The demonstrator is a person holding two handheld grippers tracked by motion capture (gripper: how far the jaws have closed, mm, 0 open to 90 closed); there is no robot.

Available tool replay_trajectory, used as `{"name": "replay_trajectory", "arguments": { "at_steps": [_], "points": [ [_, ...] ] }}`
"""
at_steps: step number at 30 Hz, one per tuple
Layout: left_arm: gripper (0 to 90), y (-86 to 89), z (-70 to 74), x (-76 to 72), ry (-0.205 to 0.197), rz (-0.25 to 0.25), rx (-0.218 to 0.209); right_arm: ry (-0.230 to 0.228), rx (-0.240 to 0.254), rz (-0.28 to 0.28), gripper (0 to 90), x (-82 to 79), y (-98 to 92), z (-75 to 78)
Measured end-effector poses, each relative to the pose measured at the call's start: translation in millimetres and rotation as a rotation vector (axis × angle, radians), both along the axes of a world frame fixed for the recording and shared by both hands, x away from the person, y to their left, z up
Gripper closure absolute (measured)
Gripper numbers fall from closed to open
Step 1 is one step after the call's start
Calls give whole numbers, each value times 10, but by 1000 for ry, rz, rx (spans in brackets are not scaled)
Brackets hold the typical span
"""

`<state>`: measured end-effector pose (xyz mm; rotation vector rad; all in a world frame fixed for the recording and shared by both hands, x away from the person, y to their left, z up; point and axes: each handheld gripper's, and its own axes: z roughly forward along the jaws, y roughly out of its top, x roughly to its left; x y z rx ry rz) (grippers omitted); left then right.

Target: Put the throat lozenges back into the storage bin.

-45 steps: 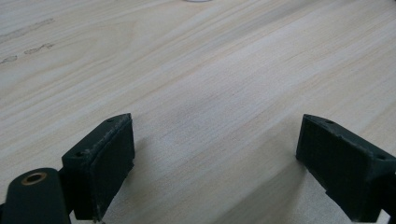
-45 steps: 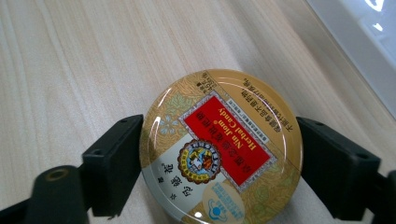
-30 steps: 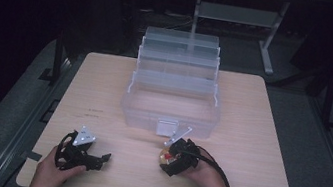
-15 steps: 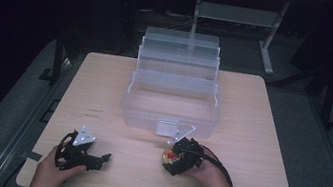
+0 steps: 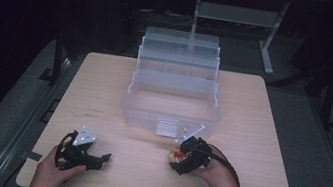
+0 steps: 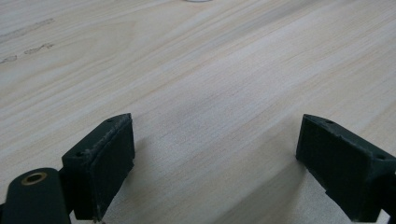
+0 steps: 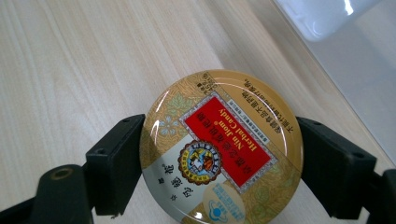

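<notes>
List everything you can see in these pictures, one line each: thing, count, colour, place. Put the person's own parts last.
Round herbal candy tin: one, gold with red label, clamped in the right gripper, near the box front.
Clear plastic tiered storage box: one, transparent, open, table centre.
Light wooden table: one, pale wood.
Metal stand: one, grey, behind the table.
Left gripper: one, black, open, low over the table's near left.
Right gripper: one, black, shut on the tin.
Hands: two, one on each gripper.
</notes>
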<state>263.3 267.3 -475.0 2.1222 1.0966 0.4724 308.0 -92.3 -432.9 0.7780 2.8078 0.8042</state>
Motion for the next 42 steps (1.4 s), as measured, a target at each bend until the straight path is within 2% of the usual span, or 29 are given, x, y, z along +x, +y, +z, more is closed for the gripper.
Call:
{"name": "replay_trajectory", "arguments": {
  "at_steps": [6,19,31,42],
  "points": [
    [106,0,0,0,0,0,-1,-4,6,-10,197,-13,-90,54],
    [106,-1,-1,0,-1,1,-1,-16,6,-71,197,-26,-362,152],
    [106,0,0,0,-1,0,0,-10,1,-108,197,-40,-549,154],
    [106,-1,-1,0,-1,1,-2,-23,8,-144,197,-44,-718,239]
  ]
}}
